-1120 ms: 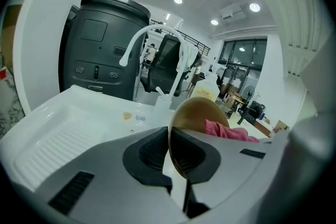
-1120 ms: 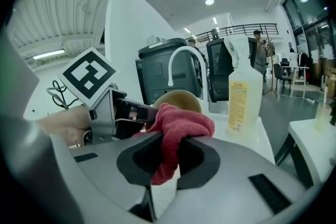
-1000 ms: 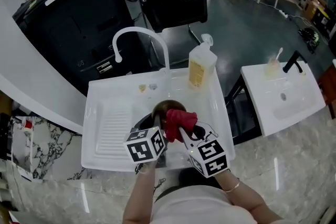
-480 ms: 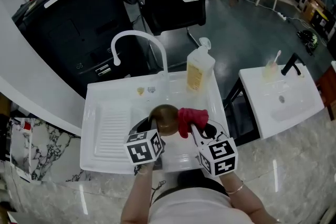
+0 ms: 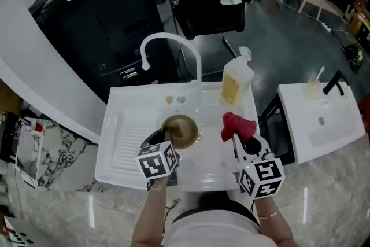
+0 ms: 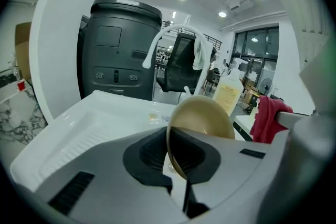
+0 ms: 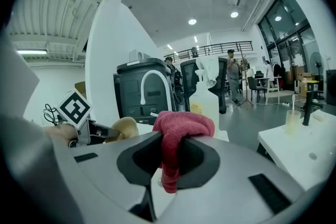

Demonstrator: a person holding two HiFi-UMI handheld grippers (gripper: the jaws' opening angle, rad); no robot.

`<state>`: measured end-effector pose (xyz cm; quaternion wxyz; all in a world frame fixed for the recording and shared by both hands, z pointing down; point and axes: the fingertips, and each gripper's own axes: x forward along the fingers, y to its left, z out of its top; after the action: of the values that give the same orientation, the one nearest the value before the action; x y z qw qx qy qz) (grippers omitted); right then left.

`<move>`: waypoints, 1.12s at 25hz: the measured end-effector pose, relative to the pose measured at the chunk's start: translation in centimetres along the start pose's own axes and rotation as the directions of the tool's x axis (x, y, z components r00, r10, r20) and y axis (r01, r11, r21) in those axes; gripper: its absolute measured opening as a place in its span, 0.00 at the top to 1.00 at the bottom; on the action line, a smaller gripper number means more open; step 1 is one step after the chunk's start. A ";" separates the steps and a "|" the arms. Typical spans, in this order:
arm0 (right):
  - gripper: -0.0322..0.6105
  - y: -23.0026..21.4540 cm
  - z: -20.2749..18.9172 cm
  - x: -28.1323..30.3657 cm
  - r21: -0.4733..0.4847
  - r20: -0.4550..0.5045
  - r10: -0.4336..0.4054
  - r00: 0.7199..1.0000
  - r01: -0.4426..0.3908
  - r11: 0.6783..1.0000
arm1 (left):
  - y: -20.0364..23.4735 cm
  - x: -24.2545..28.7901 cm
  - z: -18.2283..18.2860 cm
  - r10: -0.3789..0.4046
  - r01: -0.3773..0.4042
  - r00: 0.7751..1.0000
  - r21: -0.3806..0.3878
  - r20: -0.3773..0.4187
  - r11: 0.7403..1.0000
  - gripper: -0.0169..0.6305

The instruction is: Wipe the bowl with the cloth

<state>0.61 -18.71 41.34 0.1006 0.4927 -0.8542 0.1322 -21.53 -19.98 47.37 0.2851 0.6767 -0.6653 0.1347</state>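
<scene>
A tan bowl (image 5: 180,131) hangs tilted over the white sink (image 5: 130,107), its rim pinched in my left gripper (image 5: 171,146), which is shut on it. In the left gripper view the bowl (image 6: 202,123) stands on edge between the jaws. The red cloth (image 5: 237,126) is bunched in my right gripper (image 5: 239,139), which is shut on it and held to the right of the bowl, apart from it. In the right gripper view the cloth (image 7: 176,139) droops through the jaws, with the bowl (image 7: 126,127) off to the left.
A white curved tap (image 5: 167,46) rises at the sink's back. A soap bottle (image 5: 237,83) with yellow liquid stands at the back right corner. A ribbed draining board (image 5: 130,139) lies at the left. A second white basin (image 5: 324,115) stands to the right, a black chair (image 5: 211,3) behind.
My right gripper has carried the red cloth rightward, off the bowl. The bowl, earlier partly covered by the cloth, now shows uncovered in my left gripper.
</scene>
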 end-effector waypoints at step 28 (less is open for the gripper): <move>0.87 2.5 -0.1 5.5 0.018 -0.052 0.148 0.988 -0.147 0.989 | 20.8 5.1 -3.8 0.329 -0.381 0.922 -0.335 -0.204 0.862 0.93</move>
<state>-4.28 -21.92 42.81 0.1097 0.4250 -0.8845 0.1583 -40.67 -21.02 57.60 0.4229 0.4655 -0.7704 0.1046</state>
